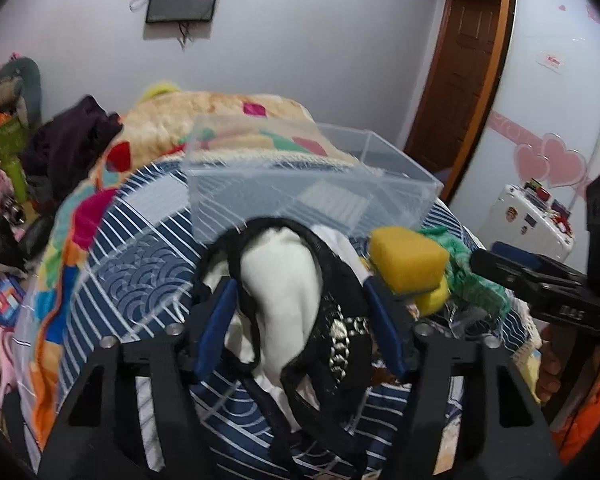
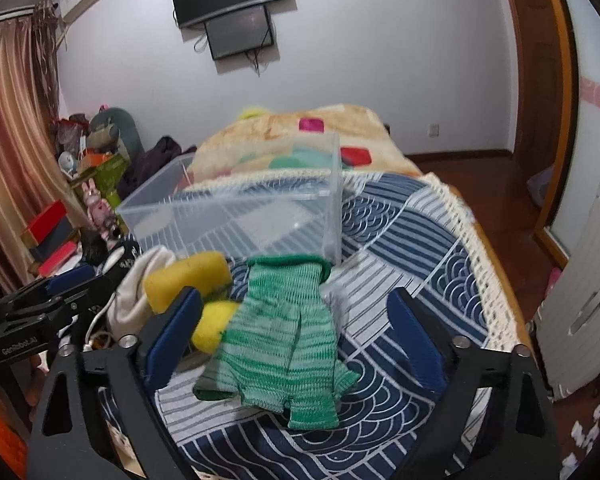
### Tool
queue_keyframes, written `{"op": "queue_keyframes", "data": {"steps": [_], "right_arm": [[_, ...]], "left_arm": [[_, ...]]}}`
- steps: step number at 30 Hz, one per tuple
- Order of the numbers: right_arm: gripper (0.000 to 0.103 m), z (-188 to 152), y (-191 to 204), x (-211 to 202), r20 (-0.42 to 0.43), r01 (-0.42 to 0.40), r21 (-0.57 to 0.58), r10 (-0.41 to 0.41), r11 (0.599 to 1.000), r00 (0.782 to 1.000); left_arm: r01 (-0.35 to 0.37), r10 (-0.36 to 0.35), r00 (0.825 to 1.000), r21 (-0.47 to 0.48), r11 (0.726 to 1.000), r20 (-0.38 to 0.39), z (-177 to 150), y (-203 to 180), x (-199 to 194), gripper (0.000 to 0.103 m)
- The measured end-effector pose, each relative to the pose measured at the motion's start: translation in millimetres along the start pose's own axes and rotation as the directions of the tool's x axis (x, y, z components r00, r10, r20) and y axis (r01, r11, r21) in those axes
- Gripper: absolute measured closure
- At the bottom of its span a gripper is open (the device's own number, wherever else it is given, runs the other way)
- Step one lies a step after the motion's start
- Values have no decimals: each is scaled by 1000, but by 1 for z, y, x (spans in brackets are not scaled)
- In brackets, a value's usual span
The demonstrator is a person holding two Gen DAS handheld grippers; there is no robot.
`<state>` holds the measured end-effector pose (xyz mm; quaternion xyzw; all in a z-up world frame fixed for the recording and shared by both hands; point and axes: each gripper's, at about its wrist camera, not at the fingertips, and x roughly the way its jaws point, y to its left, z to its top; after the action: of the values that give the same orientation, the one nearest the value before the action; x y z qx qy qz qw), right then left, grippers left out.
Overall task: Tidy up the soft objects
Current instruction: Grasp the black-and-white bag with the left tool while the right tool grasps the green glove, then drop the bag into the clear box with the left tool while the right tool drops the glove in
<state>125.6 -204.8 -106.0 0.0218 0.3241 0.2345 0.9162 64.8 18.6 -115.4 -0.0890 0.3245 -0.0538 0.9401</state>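
A clear plastic bin (image 1: 312, 184) sits empty on the blue patterned bedspread (image 1: 140, 256); it also shows in the right wrist view (image 2: 236, 208). My left gripper (image 1: 300, 296) is open, its blue pads either side of a white and black-lace garment (image 1: 288, 292). A yellow sponge (image 1: 406, 258) lies just right of it, with a second yellow sponge (image 1: 432, 296) below. My right gripper (image 2: 296, 316) is open over a green knit glove (image 2: 284, 340), which lies flat in front of the bin. The sponges (image 2: 188, 276) and white cloth (image 2: 132, 300) lie to its left.
A colourful fleece blanket (image 2: 300, 128) covers the far end of the bed. Clutter and boxes (image 2: 52, 224) stand along the left side. A white cabinet (image 2: 580, 288) and a wooden door (image 2: 536, 80) are on the right. The left gripper's body (image 2: 32, 320) shows at left.
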Motion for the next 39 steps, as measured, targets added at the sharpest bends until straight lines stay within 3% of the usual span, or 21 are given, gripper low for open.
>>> {"op": "queue_keyframes", "data": {"steps": [6,7,13,26,39], "right_arm": [[49,-6,-2,12,-70,-35,9,36,999,997],[56,-7,-2,14,-77,-42,10,42,999,996],[74,-6,-3,7,-54,-48,3,49,999,997],[76,19,1,-20,77,-54,-13,55,998,996],[76,71,8,-9,171,-35,-52,43,998,984]], "left_arm": [[40,-41,999,-11,999,-25,-3,0,6,75],[40,-40,999,-13,999,-25,-3,1,5,76],[36,-36,999,-28,999,-7,-2,9,-2,83],[31,-26,993,-40,999,118,28,22,-42,87],[26,-33,973,35,999,230,94,9,-41,87]]}}
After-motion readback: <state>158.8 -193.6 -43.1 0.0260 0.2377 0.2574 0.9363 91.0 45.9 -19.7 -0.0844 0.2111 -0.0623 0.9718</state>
